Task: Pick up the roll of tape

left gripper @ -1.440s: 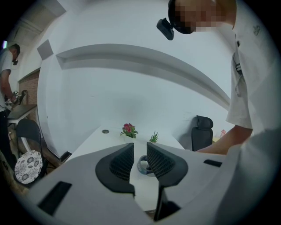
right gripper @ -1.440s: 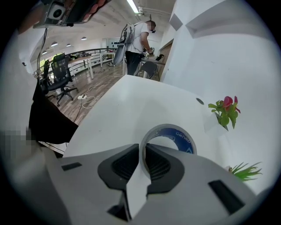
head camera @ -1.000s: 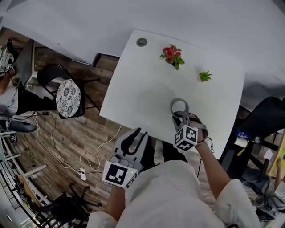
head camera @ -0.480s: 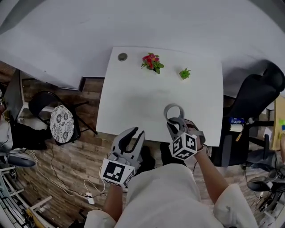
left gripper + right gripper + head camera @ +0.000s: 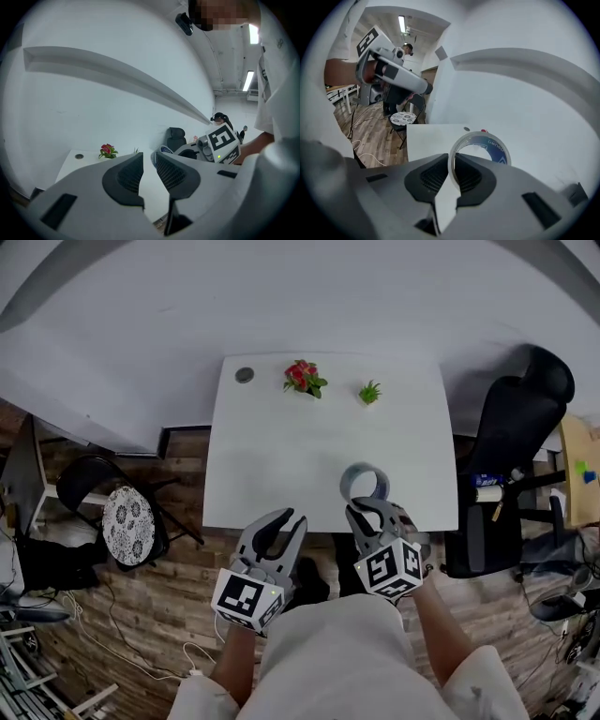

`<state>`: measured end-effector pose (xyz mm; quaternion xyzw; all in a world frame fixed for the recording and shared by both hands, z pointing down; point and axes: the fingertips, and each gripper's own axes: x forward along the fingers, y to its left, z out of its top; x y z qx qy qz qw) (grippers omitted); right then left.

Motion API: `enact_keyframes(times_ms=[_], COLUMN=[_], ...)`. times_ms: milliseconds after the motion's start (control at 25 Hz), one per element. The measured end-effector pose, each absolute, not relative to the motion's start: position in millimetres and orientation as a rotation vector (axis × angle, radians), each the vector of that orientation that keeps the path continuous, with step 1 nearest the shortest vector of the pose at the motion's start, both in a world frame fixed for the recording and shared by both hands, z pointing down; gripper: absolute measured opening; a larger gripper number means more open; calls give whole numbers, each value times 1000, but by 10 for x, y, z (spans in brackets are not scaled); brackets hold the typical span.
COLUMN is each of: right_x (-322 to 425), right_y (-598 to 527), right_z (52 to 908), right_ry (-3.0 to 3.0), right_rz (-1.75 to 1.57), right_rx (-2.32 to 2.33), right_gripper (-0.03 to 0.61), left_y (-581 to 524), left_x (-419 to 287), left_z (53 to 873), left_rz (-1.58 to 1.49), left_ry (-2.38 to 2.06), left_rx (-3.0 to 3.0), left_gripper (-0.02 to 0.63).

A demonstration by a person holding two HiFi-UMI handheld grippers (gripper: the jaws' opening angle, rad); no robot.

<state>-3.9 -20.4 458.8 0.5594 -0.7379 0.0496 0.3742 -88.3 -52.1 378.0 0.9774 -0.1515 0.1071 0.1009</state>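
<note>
The right tongs [image 5: 362, 510] pinch the wall of the tape [image 5: 364, 482], which stands upright at their 12 o'clock, held over the near edge of the counter [image 5: 272, 456]. In the right gripper view the tongs [image 5: 451, 163] press both pads on the ring's thin wall, and the tape [image 5: 496, 148] juts out past their tips. The right forearm slants towards 11 o'clock from the body, its marker cube on top. At 9 o'clock of it, the left tongs [image 5: 281, 521] hang over the wooden floor just short of the counter, pointing to 1 o'clock. Their jaws stand a narrow gap apart with nothing between them [image 5: 149, 161].
</note>
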Motion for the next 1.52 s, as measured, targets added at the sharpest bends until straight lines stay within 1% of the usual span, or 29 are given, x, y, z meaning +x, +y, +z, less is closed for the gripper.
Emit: enact_keyframes(times_ms=[480,800,1520], right_x=[-354,-503,-666], right_y=[265,302,311], right_z=[4024,3767,3517], right_ry=[-1971,-2072,-2207], right_rz=[147,180,168], right_rx=[1713,1824,1853], right_gripper=[48,48,48], left_y=[-160,-102,-75], left_x=[-1025,-1128,-1182], left_z=[3761,3686,3557], left_rz=[300,288,250], left_ry=[-309,-303,-343], left_rx=[2922,2942,2972], left_gripper=[92,76,31])
